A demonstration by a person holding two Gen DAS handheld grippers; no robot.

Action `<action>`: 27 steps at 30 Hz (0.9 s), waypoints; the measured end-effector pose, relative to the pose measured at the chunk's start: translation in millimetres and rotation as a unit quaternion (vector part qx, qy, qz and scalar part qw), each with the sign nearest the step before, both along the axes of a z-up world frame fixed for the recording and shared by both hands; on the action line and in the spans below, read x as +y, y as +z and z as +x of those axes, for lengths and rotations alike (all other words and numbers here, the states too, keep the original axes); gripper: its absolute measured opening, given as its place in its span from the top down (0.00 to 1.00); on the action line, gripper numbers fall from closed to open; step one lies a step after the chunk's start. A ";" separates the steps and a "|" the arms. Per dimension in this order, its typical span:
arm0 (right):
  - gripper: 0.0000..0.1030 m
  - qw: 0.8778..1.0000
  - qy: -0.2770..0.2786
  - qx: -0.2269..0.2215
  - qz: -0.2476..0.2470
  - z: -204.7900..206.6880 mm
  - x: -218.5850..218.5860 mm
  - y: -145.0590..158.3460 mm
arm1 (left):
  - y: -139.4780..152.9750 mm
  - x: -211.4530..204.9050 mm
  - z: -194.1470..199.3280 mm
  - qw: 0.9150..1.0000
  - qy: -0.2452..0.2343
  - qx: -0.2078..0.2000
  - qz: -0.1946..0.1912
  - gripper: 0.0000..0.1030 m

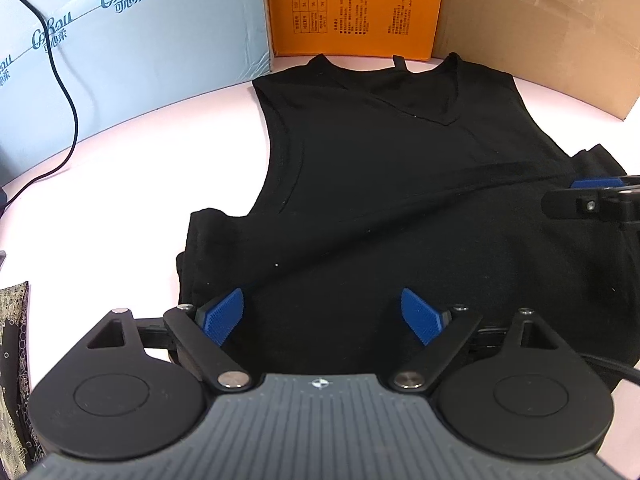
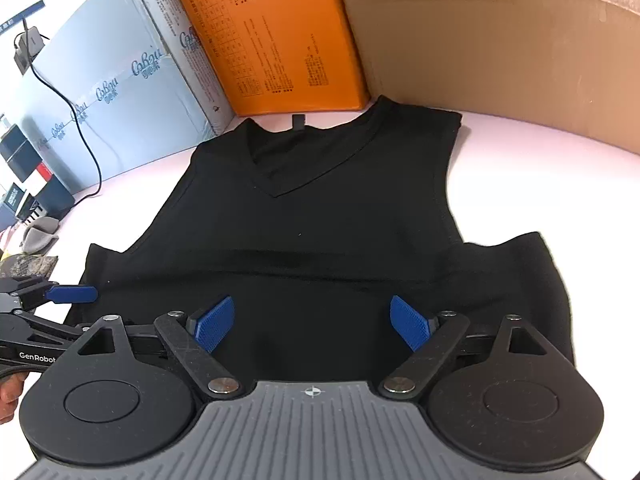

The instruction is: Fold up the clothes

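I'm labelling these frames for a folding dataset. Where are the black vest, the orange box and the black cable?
black vest [image 2: 320, 220], right wrist view, on its chest below the V-neck
orange box [image 1: 356, 8], left wrist view, on its printed front face
black cable [image 1: 68, 96], left wrist view, on its hanging stretch before the blue box

An improvised recording corner in an office or storeroom: a plain white bench is walled off behind by shipping cartons, a pale blue tissue carton left of the orange box and a taped brown carton right of it; further left, a black cable runs to a small adapter
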State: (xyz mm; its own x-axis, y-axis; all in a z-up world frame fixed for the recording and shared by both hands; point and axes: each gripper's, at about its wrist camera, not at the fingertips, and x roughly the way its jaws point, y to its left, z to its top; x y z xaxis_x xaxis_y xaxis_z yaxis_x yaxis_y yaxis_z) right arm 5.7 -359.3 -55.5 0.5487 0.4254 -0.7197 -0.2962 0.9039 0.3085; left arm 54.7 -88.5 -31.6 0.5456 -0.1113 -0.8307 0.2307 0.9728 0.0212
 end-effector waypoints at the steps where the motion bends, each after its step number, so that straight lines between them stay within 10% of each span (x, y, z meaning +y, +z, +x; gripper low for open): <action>1: 0.18 1.000 -0.002 -0.004 0.000 2.1 -2.0 4.7 | 3.3 1.0 2.0 1.000 -0.006 0.000 -0.001 0.18; 8: 0.13 0.997 -0.015 -0.072 0.005 41.1 -29.0 42.9 | 50.8 25.9 38.8 0.997 0.004 -0.075 -0.004 0.18; 15: 0.13 0.993 -0.009 -0.114 0.003 91.0 -54.1 49.7 | 61.3 62.0 83.9 0.977 0.081 -0.172 -0.092 0.18; 27: 0.13 0.995 0.038 -0.093 -0.002 165.0 -65.0 7.0 | 0.6 40.8 163.2 0.979 0.045 -0.140 -0.142 0.19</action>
